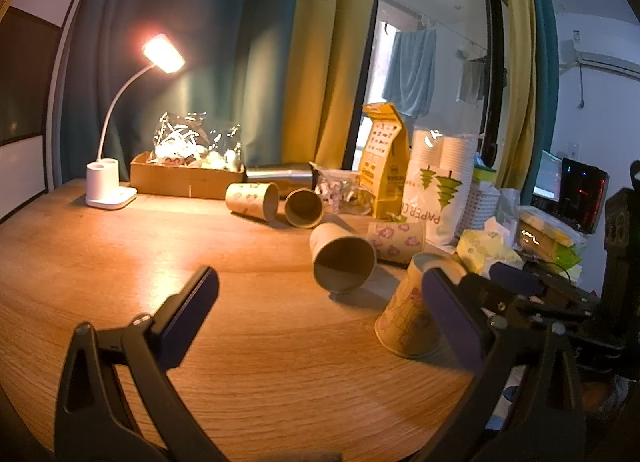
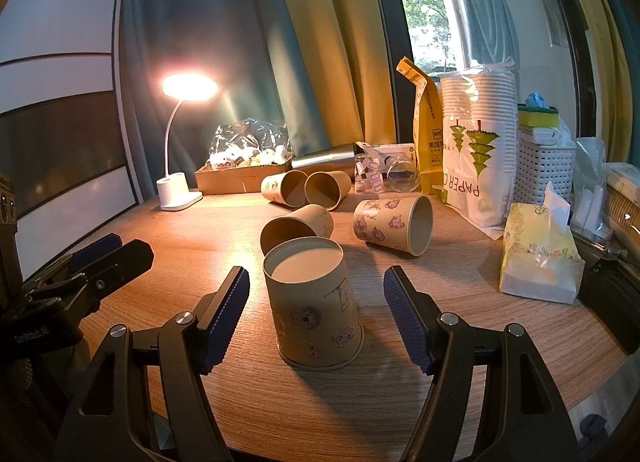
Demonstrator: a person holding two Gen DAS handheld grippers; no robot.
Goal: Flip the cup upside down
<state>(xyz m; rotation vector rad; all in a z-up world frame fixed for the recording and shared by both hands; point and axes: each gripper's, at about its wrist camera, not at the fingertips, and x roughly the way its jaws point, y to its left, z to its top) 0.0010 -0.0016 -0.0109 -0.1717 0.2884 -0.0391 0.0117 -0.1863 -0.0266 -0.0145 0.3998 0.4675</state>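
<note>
A paper cup (image 2: 316, 306) with cartoon prints stands upside down on the wooden table (image 2: 360, 402), its base facing up. My right gripper (image 2: 316, 314) is open, its fingers on either side of this cup with gaps on both sides. The same cup shows in the left wrist view (image 1: 408, 310), partly behind my left gripper's right finger. My left gripper (image 1: 320, 318) is open and empty above bare table. Several more cups lie on their sides behind: one close (image 2: 296, 226), one with purple prints (image 2: 392, 224), two further back (image 2: 304, 188).
A lit desk lamp (image 2: 176, 190) and a cardboard box (image 2: 236, 178) stand at the back left. A bag of stacked paper cups (image 2: 480, 142), a yellow pouch (image 2: 424, 122), a white basket (image 2: 544, 166) and a tissue pack (image 2: 540, 254) crowd the right side.
</note>
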